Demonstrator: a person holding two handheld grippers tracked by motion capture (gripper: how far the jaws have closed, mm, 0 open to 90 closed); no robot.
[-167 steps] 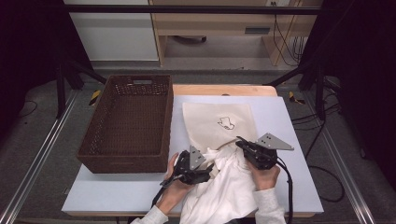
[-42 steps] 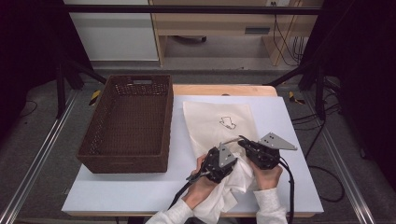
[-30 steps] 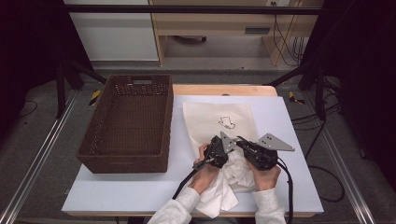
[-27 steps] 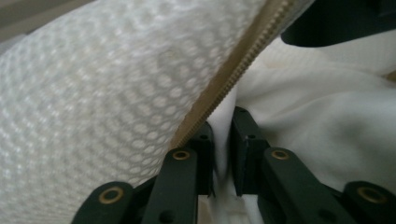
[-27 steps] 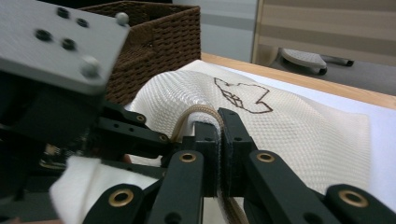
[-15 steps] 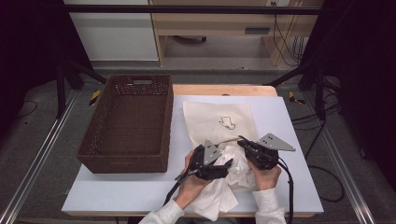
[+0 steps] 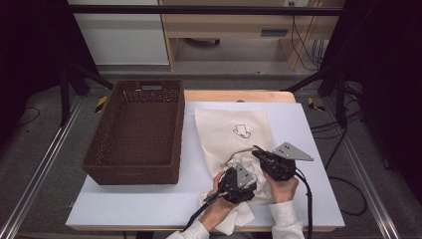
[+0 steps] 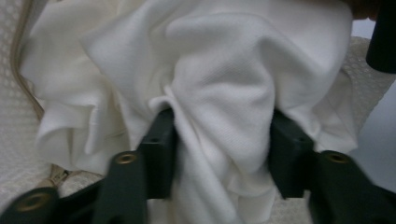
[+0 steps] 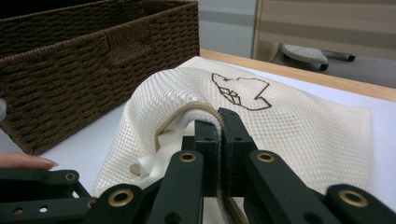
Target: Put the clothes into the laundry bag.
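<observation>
Close views settle it — left hand-held gripper closing around white cloth, right hand-held gripper clamping mesh bag edge.

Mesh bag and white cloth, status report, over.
Right gripper shut on mesh bag rim, lifting it open. Left gripper jaws just closing around bunched white cloth at the bag's mouth. Wicker basket stands apart; nothing in the way.

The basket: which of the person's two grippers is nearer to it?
Left. The left gripper, with white cloth between its jaws, sits just past the basket at its near right corner. The right gripper, shut on the mesh bag rim, lies farther right.
</observation>
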